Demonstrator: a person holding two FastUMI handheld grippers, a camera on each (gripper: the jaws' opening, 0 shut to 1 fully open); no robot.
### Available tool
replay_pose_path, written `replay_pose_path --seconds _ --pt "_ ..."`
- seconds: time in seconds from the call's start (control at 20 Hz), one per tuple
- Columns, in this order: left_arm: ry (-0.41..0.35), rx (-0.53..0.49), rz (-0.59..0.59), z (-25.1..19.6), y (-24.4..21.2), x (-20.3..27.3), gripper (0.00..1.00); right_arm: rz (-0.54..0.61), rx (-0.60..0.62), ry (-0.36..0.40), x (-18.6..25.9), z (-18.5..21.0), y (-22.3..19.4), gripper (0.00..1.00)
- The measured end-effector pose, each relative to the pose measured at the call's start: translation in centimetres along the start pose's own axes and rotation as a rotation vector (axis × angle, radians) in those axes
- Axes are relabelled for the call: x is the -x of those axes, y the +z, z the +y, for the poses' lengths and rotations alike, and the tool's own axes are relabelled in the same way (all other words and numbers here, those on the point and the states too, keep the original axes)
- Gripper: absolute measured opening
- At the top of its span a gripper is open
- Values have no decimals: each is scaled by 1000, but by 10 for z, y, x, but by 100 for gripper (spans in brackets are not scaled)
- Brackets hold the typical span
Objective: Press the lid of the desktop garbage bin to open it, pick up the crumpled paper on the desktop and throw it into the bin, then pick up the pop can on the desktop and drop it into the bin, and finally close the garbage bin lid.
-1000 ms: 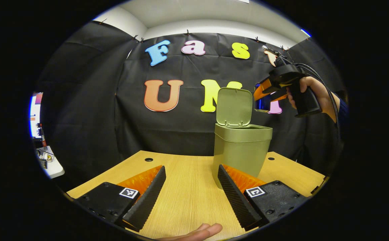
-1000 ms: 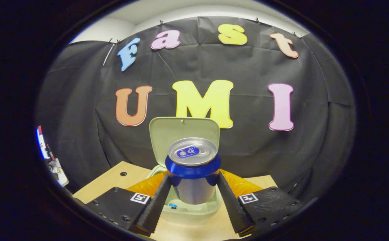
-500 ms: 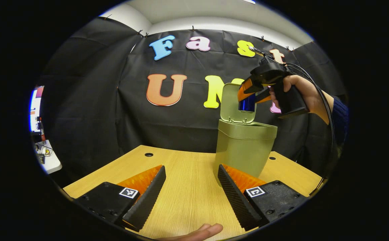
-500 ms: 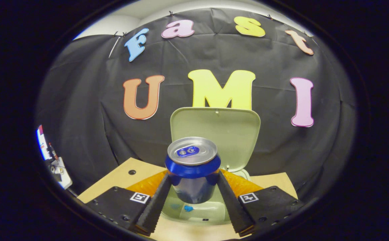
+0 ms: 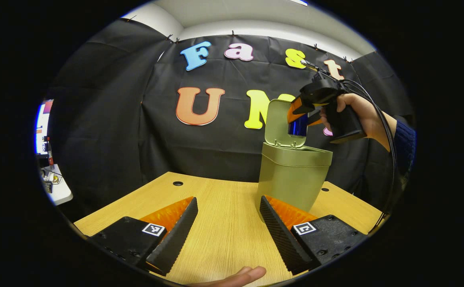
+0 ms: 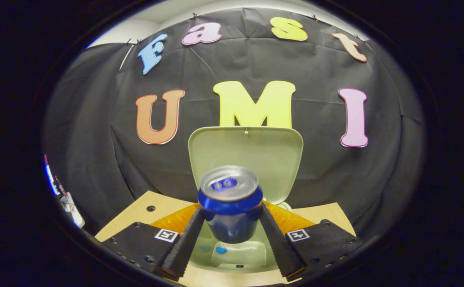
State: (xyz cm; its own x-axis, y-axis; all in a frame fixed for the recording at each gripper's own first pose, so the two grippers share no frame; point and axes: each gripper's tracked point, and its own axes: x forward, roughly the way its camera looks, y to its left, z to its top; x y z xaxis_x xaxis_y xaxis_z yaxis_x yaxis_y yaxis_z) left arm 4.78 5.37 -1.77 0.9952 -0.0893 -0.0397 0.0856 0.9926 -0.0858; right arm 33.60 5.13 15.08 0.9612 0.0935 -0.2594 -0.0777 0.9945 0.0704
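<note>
The olive-green bin (image 5: 291,179) stands on the wooden table with its lid (image 5: 281,119) swung up and open. My right gripper (image 5: 297,116), held by a hand (image 5: 361,113), hovers just above the bin's opening, in front of the lid. In the right gripper view my right gripper (image 6: 230,209) is shut on a blue pop can (image 6: 230,203), which stays upright. The open bin (image 6: 200,261) lies right below the can, and the lid (image 6: 245,153) rises behind it. A pale shape lies inside the bin; I cannot tell what it is. My left gripper (image 5: 228,201) is open over the table, left of the bin.
The wooden table (image 5: 224,235) has cable holes (image 5: 178,183) near its back edge. A person's fingertips (image 5: 235,276) rest at the table's front edge. A white desk with equipment (image 5: 56,189) stands at the far left.
The right gripper has carried the can leftward from beside the bin to above its opening and a little lower. The left gripper has barely moved.
</note>
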Motion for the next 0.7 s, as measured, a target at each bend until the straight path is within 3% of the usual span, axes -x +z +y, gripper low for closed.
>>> replay_pose_path --seconds 0.05,0.45,0.7 --pt "2 -2 1 1 0 -1 100 -14 -17 -5 1 -5 4 98" --pt "-22 -17 -1 -5 -4 -7 100 -54 -41 -60 8 -21 43 96" --pt "5 28 -20 5 4 -4 100 -118 -18 -22 12 -2 94 95"
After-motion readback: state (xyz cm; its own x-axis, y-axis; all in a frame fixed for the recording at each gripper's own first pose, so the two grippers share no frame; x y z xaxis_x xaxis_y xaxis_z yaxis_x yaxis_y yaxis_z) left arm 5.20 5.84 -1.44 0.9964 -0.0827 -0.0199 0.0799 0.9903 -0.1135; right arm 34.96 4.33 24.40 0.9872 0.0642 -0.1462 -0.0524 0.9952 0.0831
